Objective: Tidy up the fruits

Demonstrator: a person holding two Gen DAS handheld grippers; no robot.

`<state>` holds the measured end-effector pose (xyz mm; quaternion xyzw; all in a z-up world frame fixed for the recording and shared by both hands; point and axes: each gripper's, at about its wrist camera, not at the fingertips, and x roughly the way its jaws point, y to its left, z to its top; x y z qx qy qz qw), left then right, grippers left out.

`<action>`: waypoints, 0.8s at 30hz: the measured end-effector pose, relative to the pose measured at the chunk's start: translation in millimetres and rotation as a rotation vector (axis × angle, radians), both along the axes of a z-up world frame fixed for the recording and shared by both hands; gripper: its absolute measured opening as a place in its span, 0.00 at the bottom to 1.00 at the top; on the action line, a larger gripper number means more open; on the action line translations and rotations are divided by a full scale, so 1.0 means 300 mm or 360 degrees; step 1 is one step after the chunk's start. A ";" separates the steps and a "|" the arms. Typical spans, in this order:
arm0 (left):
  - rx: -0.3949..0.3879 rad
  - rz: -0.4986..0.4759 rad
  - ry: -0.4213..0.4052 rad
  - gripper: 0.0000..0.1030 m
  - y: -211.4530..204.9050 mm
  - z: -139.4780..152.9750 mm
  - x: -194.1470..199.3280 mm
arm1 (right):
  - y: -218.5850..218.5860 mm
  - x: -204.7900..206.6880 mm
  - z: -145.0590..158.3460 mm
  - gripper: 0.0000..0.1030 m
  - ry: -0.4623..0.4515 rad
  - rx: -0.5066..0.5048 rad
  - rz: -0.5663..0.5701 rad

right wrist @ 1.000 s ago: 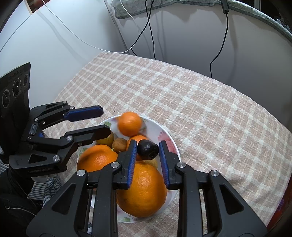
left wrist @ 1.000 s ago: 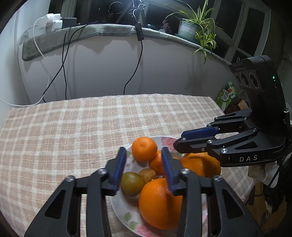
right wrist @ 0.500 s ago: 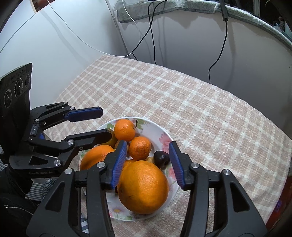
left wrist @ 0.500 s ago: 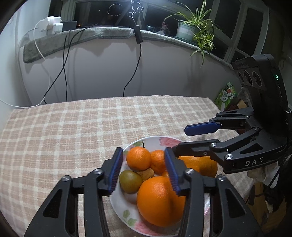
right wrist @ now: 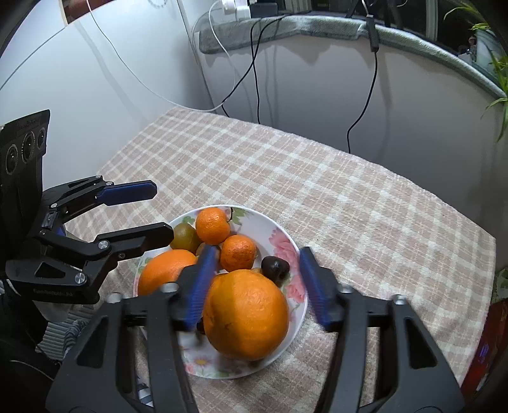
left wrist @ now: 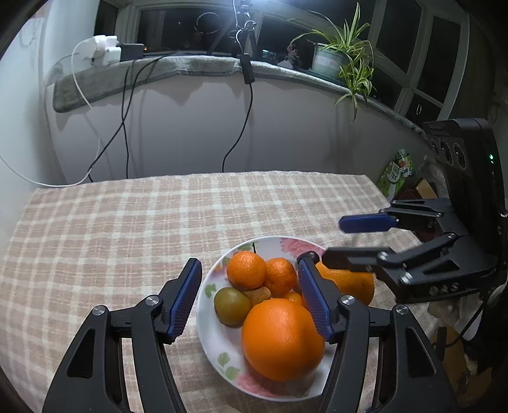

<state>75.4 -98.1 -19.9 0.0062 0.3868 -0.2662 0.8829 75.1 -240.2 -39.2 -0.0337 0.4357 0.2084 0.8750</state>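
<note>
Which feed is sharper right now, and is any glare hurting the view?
Left wrist view: sharp, with a lamp flare at the top window and a soft highlight on the big orange. Right wrist view: its own tongs are motion-blurred; fruit stays readable.

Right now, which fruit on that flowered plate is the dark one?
The small, dark maroon, glossy fruit at the rim of the flowered white plate, beside the biggest orange. All the other fruits are orange or greenish-brown.

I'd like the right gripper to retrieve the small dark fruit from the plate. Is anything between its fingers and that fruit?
Partly. The big orange sits directly below the open right gripper, nearer the camera than the dark fruit, which lies against its far side on the plate. From above, nothing visible covers the fruit.
</note>
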 end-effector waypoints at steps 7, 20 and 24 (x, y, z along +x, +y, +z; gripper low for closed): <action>-0.0005 0.0037 -0.0051 0.67 0.019 0.029 -0.045 | -0.005 -0.081 0.039 0.75 -0.0128 0.0022 -0.0053; 0.0026 0.0149 -0.0164 0.77 0.054 0.065 -0.140 | -0.030 -0.207 0.078 0.76 -0.0332 0.0094 -0.0237; 0.0026 0.0192 -0.0166 0.78 0.067 0.059 -0.160 | -0.041 -0.240 0.075 0.76 -0.0417 0.0071 -0.0313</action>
